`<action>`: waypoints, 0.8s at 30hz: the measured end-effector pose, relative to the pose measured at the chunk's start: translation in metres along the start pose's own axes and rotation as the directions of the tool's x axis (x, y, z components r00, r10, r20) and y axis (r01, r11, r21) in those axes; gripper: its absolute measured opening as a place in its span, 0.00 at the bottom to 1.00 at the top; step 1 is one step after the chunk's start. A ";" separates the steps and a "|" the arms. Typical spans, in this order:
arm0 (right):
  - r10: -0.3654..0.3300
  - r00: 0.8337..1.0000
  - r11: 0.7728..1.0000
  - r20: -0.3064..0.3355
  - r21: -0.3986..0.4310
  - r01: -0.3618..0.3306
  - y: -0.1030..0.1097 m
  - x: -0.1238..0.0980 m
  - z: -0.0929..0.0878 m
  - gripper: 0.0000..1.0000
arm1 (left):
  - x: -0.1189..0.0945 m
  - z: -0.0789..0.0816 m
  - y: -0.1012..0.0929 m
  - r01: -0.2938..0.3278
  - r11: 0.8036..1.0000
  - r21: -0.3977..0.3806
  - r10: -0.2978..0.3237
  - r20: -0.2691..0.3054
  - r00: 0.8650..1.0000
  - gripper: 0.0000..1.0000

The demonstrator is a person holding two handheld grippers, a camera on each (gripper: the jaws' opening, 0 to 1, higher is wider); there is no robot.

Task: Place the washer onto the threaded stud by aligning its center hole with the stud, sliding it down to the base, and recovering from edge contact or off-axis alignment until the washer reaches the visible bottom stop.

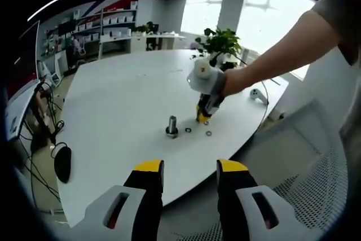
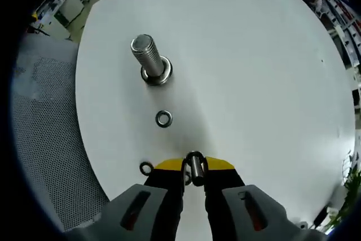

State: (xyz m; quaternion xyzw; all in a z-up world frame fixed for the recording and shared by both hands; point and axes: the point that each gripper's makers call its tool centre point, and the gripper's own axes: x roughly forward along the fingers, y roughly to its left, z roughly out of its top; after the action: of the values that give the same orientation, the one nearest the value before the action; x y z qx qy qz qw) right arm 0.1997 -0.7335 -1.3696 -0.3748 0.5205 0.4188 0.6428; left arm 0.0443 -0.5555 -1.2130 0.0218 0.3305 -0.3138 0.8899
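A steel threaded stud (image 2: 148, 53) stands upright on the white round table (image 2: 254, 55), with a washer-like ring at its base (image 2: 160, 75). My right gripper (image 2: 194, 167) is shut on a washer (image 2: 194, 165) held on edge between its yellow tips, low over the table and short of the stud. One loose washer (image 2: 163, 118) lies between gripper and stud, and another (image 2: 146, 167) lies left of the jaws. In the left gripper view, the stud (image 1: 172, 125) is mid-table with the right gripper (image 1: 202, 114) just to its right. My left gripper (image 1: 190, 167) hangs open off the table's near edge.
Two loose washers (image 1: 188, 131) (image 1: 208, 134) lie by the stud. A potted plant (image 1: 220, 40) and a small white device (image 1: 258, 95) sit at the table's far side. A mesh chair (image 1: 316, 190) stands beside the table edge. Cables and a dark object (image 1: 62, 162) lie on the floor.
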 end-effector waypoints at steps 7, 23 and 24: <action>0.007 1.000 0.999 -0.005 0.037 -0.007 0.001 0.004 -0.005 0.15 | 0.001 -0.001 0.000 0.003 1.000 0.001 -0.003 -0.005 1.000 0.35; -0.007 0.999 0.995 0.040 0.096 0.003 -0.002 -0.014 -0.013 0.17 | 0.000 0.000 -0.001 0.005 1.000 0.000 -0.005 -0.003 1.000 0.35; -0.007 0.999 0.995 0.042 0.102 0.003 -0.001 -0.014 -0.014 0.17 | 0.000 0.000 -0.001 0.006 1.000 -0.004 -0.006 -0.001 1.000 0.35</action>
State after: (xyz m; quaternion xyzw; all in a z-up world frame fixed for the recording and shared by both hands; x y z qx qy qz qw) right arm 0.1944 -0.7485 -1.3582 -0.3338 0.5264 0.3981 0.6731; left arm 0.0440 -0.5560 -1.2129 0.0194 0.3315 -0.3157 0.8889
